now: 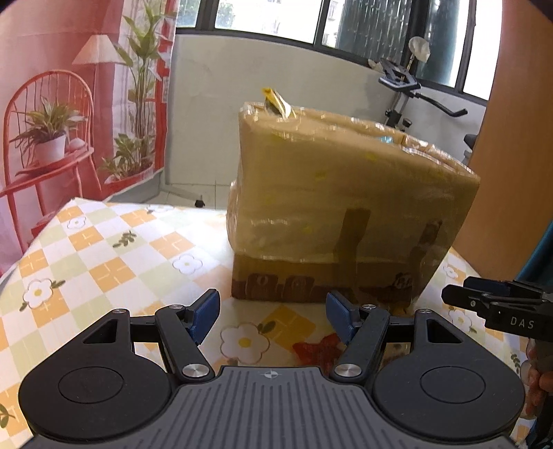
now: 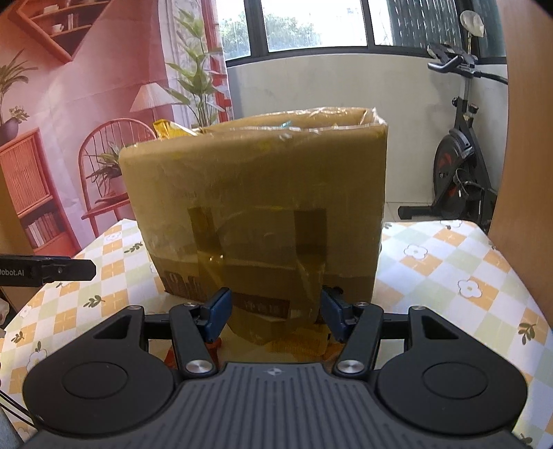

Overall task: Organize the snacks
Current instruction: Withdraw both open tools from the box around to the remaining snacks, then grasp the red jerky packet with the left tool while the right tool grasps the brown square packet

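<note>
Box: a cardboard box [image 1: 345, 207] wrapped in shiny clear tape stands upright on the counter [image 1: 103, 248], its top open.
Snack: a yellow wrapper [image 1: 276, 102] pokes up over the box's far top edge; what else lies inside is hidden.
Counter: covered by a checked cloth in orange, green and white with daisy prints; a red printed patch [image 1: 321, 349] on it shows just in front of the box.
Left gripper: the left gripper [image 1: 273, 317] points slightly down at the box's near lower corner, fingers [image 1: 207, 316] spread partway with only the cloth showing between them.
Right gripper: the right gripper [image 2: 276, 312] faces the box's taped front, close to its bottom edge; its blue fingers [image 2: 217, 314] stand partway apart with the box's lower front seen between them, and whether they touch it cannot be told.
Between the two: each gripper shows at the edge of the other's view, side by side before the box.
Room: an exercise bike [image 2: 459, 165] stands by the windows [image 2: 311, 24]; a printed backdrop [image 1: 69, 103] with a red chair and plants hangs to the left.
</note>
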A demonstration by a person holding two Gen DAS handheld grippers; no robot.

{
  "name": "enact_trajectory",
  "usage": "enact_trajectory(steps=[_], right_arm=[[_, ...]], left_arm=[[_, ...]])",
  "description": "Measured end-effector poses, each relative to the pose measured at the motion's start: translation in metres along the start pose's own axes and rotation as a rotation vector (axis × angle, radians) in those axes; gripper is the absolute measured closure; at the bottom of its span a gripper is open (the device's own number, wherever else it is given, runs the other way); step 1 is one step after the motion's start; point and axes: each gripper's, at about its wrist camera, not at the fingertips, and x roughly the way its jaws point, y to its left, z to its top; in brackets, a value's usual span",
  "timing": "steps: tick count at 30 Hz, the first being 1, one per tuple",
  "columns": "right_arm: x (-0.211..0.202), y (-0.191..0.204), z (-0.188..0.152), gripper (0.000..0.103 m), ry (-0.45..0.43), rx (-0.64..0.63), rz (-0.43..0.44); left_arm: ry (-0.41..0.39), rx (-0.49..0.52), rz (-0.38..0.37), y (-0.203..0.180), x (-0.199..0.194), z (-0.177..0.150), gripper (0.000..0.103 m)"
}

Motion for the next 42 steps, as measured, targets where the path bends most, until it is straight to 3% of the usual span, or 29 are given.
enact_trajectory(steps=[26,42], right_arm=[[0.029,-0.009,-0.039,0.043,0.119,0.026,0.017],[0.054,0.003,-0.067,0.043,0.229,-0.01,0.019]], left_arm=[[0.142,0.001,-0.007,-0.006,0.028,-0.04,0.033],[0.186,-0.016,-0.025,-0.011,0.039,-0.051,0.033]])
